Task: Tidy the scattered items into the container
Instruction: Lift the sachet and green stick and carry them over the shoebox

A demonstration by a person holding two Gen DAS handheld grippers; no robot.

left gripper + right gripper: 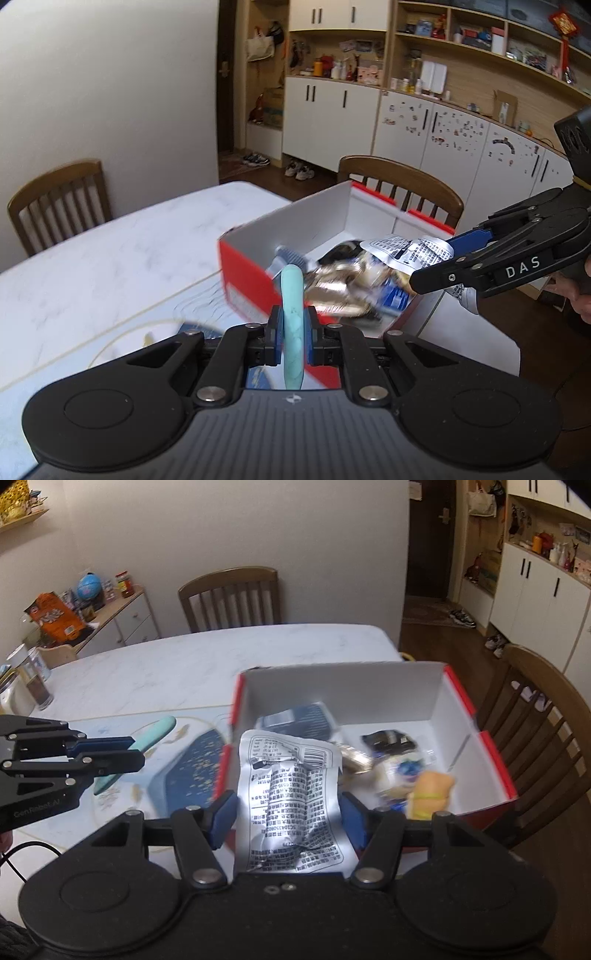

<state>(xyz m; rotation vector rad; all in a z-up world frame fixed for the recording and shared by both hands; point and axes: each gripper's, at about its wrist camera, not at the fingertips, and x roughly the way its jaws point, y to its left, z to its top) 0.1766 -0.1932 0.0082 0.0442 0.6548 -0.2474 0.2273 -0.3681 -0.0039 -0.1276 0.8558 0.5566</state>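
My left gripper point(293, 332) is shut on a slim teal stick point(293, 325), held upright just short of the red-and-white box point(243, 284). The stick also shows in the right wrist view point(147, 740), left of the box point(343, 686). My right gripper point(288, 808) is shut on a crinkled silver packet point(291, 805) with black print, held over the box's near edge. The left wrist view shows that packet point(410, 249) above the box's contents. Inside the box lie a gold wrapper point(332, 291), a dark blue packet point(295, 722), a black item point(388, 740) and an orange toy point(430, 794).
The box stands on a white marble table point(166, 664) with a blue patterned mat point(188, 771) to its left. Wooden chairs point(232, 598) stand at the far side and at the right point(546, 716). Jars point(35, 679) stand at the table's left edge.
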